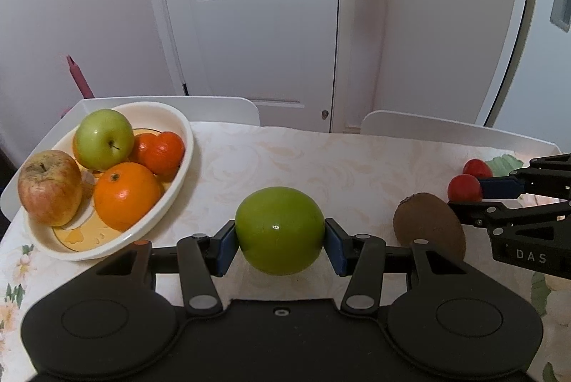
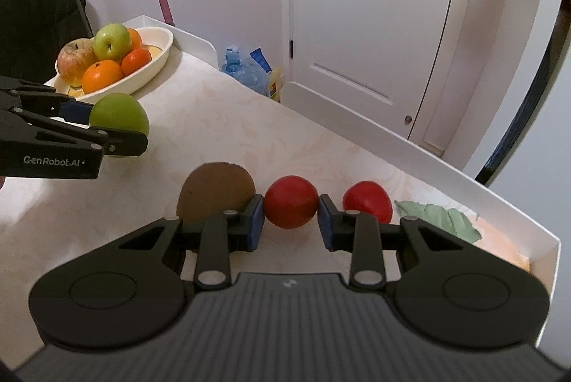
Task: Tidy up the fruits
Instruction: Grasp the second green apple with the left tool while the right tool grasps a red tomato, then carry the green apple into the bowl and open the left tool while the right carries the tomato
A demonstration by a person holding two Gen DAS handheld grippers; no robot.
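My left gripper [image 1: 280,241] is shut on a green apple [image 1: 280,229], held just right of the white bowl [image 1: 180,175]; it also shows in the right wrist view [image 2: 119,120]. The bowl holds a green apple [image 1: 104,138], a reddish apple [image 1: 50,187], an orange [image 1: 126,194] and a tangerine [image 1: 160,152]. My right gripper [image 2: 291,218] is shut on a red tomato [image 2: 291,202]. A second red tomato [image 2: 367,200] lies just right of it and a brown kiwi [image 2: 216,191] just left. The kiwi [image 1: 428,225] lies between both grippers.
The table has a pale floral cloth [image 1: 321,164] and a raised white rim [image 2: 464,182]. White chair backs [image 1: 446,128] stand beyond the far edge. A water bottle and bags [image 2: 246,68] lie on the floor by a white door [image 1: 257,18].
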